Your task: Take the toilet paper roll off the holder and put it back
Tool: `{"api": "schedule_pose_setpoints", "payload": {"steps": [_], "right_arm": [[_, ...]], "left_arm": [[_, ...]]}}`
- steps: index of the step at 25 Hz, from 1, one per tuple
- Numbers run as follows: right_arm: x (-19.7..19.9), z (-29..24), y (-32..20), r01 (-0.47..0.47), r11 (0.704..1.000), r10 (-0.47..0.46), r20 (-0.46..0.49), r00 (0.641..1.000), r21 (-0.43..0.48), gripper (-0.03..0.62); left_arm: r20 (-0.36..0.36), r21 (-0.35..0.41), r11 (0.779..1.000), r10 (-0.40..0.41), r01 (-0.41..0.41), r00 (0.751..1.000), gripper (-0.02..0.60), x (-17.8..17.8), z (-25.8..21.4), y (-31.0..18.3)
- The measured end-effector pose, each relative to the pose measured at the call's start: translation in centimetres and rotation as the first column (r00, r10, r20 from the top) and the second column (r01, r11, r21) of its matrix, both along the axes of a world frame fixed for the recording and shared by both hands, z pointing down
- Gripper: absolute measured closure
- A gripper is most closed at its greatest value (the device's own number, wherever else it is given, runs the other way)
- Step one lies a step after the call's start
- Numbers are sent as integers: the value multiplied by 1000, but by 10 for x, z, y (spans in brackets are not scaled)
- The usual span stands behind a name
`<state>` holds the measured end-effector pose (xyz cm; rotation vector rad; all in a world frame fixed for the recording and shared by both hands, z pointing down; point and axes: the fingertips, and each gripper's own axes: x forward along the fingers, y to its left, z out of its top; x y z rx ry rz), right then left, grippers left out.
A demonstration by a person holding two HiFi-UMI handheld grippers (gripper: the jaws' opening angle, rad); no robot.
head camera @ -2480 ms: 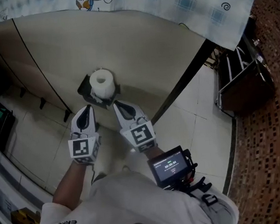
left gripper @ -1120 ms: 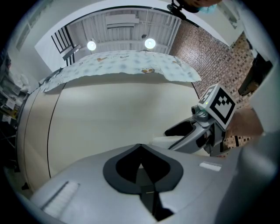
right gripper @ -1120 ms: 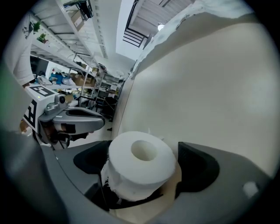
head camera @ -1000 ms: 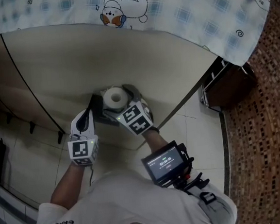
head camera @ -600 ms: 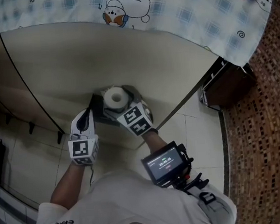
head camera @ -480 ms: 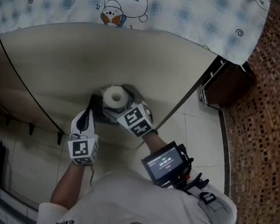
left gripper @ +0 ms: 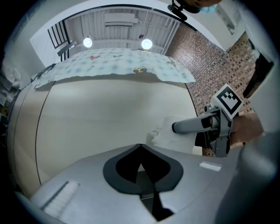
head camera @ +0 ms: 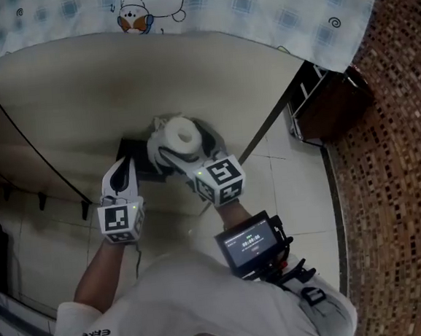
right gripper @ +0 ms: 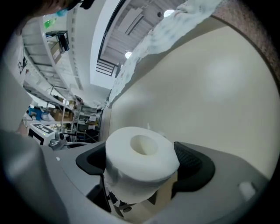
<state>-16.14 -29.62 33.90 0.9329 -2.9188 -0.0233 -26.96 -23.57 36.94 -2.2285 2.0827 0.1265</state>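
Gripping the roll [right gripper: 139, 154] w/ your R gripper [head camera: 185, 145]: its 2 jaws have just been closing & clamp the roll's sides, core hole facing up. Roll sits off the holder [head camera: 136, 157], just up & right of it in head view, close to the beige panel [head camera: 116, 91]. Your L gripper [head camera: 125, 168] is clenched tight w/ nothing in it, tips just beside the holder. Checked cloth [head camera: 255, 6] drapes over the panel's top.
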Motion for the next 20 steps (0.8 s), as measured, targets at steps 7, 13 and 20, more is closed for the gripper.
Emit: {"api": "schedule_pose_setpoints", "payload": {"steps": [7,13,20], "right_arm": [[60,8,1,-44,985,84,237,968,-165,125],[107,27,2,-16,940,182,458,870,-342,125],[140,78,3,30,854,326,577,749,-520,125]], "left_arm": [[-3,-18,999,51,-51,999,580,31,-1,-5],[1,-22,998,62,-62,998,580,48,4,-5],[6,-56,996,68,-67,998,580,56,18,0]]}}
